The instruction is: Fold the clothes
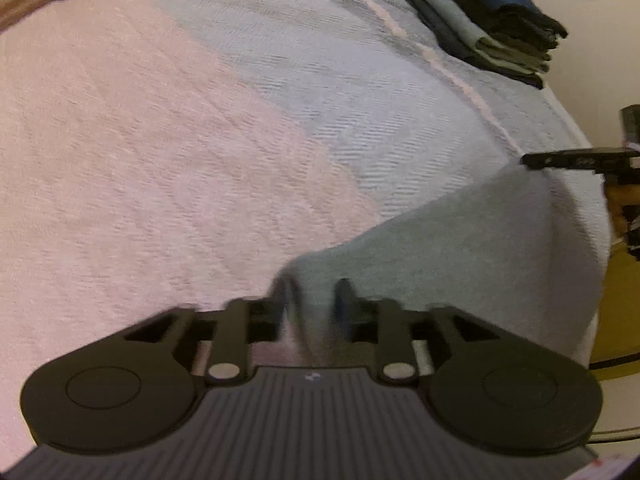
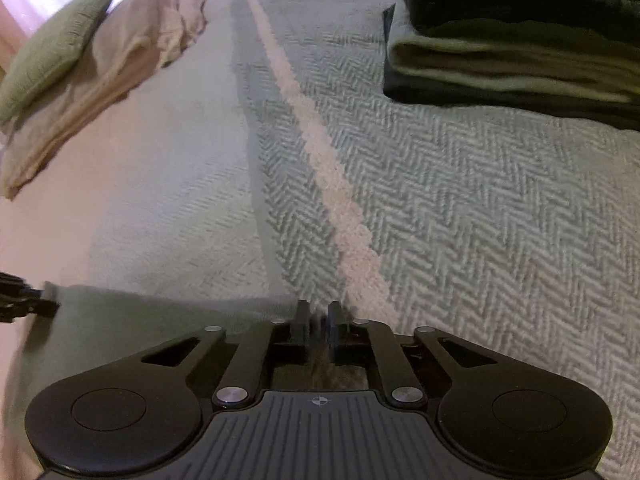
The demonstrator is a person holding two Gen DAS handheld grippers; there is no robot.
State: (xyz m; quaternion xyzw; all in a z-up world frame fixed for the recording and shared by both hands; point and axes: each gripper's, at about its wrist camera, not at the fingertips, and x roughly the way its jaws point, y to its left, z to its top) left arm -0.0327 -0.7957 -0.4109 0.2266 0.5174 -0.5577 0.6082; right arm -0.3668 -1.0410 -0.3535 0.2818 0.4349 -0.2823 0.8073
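Note:
A grey-green garment (image 1: pixel 460 240) hangs stretched over the bed between my two grippers. In the left wrist view my left gripper (image 1: pixel 312 296) is shut on one bunched corner of it, and the picture is blurred there. The right gripper (image 1: pixel 528 160) pinches the far corner at the right edge. In the right wrist view my right gripper (image 2: pixel 319 312) has its fingers close together on the garment (image 2: pixel 140 320). There the left gripper (image 2: pixel 48 306) shows at the left edge, holding the other corner.
A pink and grey herringbone bedspread (image 1: pixel 160 140) (image 2: pixel 440 200) covers the bed. A stack of folded dark and grey clothes (image 1: pixel 480 20) (image 2: pixel 512 52) sits near the bed's edge. A green pillow (image 2: pixel 48 48) and a beige pillow (image 2: pixel 120 68) lie at the far left. A hand (image 1: pixel 620 208) holds the right gripper.

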